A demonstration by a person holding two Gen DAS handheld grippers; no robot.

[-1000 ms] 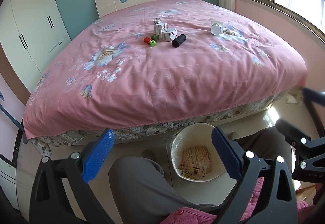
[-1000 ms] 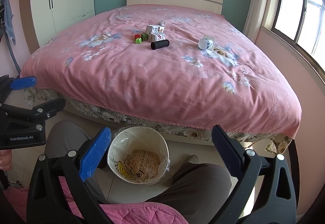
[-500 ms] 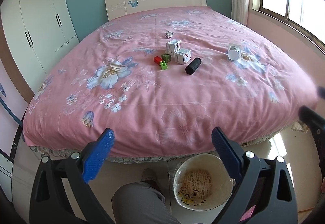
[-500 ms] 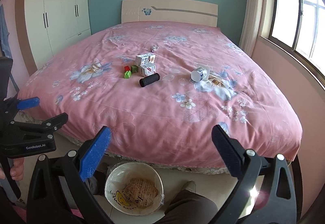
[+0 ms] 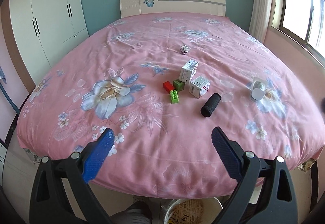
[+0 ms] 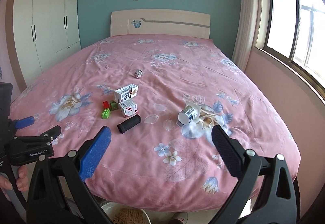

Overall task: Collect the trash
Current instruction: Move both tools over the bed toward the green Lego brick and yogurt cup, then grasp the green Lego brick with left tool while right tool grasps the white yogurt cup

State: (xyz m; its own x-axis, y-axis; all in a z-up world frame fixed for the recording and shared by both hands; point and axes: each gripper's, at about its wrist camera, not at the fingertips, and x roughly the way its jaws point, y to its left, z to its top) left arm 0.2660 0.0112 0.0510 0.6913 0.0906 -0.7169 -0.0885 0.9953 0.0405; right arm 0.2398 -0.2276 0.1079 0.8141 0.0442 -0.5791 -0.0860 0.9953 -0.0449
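Trash lies mid-bed on the pink cover: a crumpled paper ball (image 5: 184,49) (image 6: 139,73), a white carton (image 5: 189,71) (image 6: 127,94), a small white box (image 5: 199,86) (image 6: 128,108), a black roll (image 5: 210,104) (image 6: 129,123) and a tipped yoghurt cup (image 5: 257,89) (image 6: 187,115). Beside them sit a red block (image 5: 168,86), a dark green cube (image 5: 178,84) and a green brick (image 5: 174,97). My left gripper (image 5: 161,134) (image 6: 41,125) and right gripper (image 6: 160,131) hover open and empty over the bed's foot, short of the items. The lined bin (image 5: 191,211) (image 6: 130,214) peeks in below.
The bed (image 5: 142,152) fills the room's middle, headboard at the far wall. A white wardrobe (image 5: 46,26) stands left, and a window (image 6: 294,26) with a curtain is on the right. A hand (image 6: 20,179) holds the left gripper's handle.
Both grippers have risen and moved forward over the bed's foot. The bin and the person's legs have slid down to the bottom edge. Nothing was grasped.
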